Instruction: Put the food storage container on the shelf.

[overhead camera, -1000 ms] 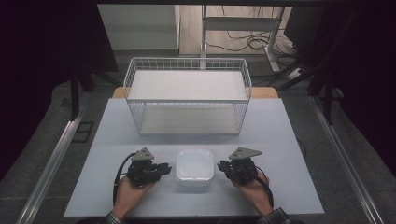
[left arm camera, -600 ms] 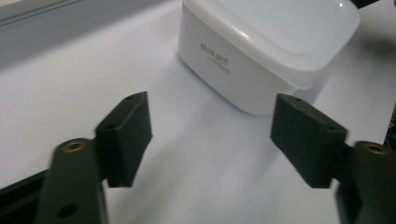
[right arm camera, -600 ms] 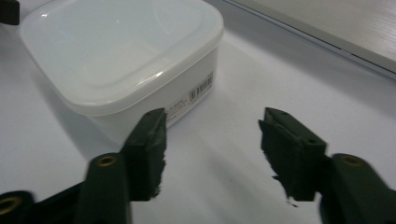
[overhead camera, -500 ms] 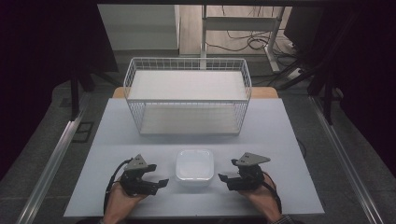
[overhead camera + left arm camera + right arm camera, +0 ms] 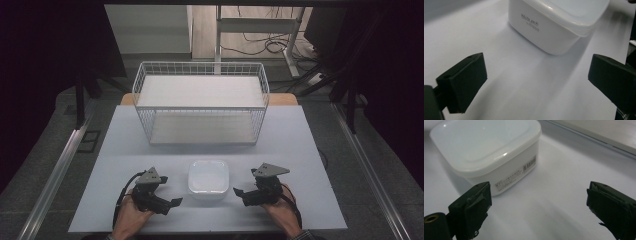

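Note:
A white square container [image 5: 208,179] with a translucent lid stands near the table's front edge, and neither gripper touches it. To its left my left gripper [image 5: 172,203] is open, jaws pointing right toward it. On the other side my right gripper [image 5: 240,193] is open too, jaws pointing left. In the left gripper view the container [image 5: 556,22] sits ahead, beyond the wide-spread jaws of my left gripper [image 5: 539,72], printed side facing me. In the right gripper view the container [image 5: 489,147] lies ahead and left of my right gripper [image 5: 541,202], label side showing.
A white wire basket [image 5: 200,65] stands at the back of the pale table [image 5: 300,150], open at the top with a flat white bottom. Metal rails run along both sides of the table. Dark surroundings and cables lie beyond the far edge.
Both hands have drawn back toward the table's front edge and slightly away from the container's sides. The container has not moved.

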A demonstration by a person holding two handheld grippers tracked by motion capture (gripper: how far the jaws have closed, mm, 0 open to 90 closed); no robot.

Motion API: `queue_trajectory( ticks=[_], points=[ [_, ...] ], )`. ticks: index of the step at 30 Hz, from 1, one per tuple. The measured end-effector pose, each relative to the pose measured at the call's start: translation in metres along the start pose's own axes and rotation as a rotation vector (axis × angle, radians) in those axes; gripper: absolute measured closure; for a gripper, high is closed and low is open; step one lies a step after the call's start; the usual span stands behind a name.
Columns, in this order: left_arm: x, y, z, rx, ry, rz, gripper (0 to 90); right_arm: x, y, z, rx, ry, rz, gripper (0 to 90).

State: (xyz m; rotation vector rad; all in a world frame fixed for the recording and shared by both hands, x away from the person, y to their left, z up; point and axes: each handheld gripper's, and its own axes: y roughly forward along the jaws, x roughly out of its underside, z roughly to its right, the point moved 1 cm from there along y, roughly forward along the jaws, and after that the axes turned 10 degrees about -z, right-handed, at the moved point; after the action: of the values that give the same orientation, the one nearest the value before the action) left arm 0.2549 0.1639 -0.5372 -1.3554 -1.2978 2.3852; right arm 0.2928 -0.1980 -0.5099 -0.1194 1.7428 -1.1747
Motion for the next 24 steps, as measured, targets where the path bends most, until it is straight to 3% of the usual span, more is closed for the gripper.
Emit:
queue_trajectory(
  ticks=[6,15,24],
  points=[
    [-0.001,-0.002,-0.005,0.000,-0.010,0.033,0.9,-0.003,0.000,-0.001,0.001,-0.005,0.006,4.7],
    [-0.006,-0.001,-0.003,-0.027,0.006,0.005,2.5,-0.007,-0.002,0.001,-0.012,0.009,0.018,4.7],
    [-0.021,-0.010,-0.003,0.004,-0.022,0.038,2.9,-0.018,-0.005,-0.003,-0.024,0.005,0.037,4.5]
  ],
)
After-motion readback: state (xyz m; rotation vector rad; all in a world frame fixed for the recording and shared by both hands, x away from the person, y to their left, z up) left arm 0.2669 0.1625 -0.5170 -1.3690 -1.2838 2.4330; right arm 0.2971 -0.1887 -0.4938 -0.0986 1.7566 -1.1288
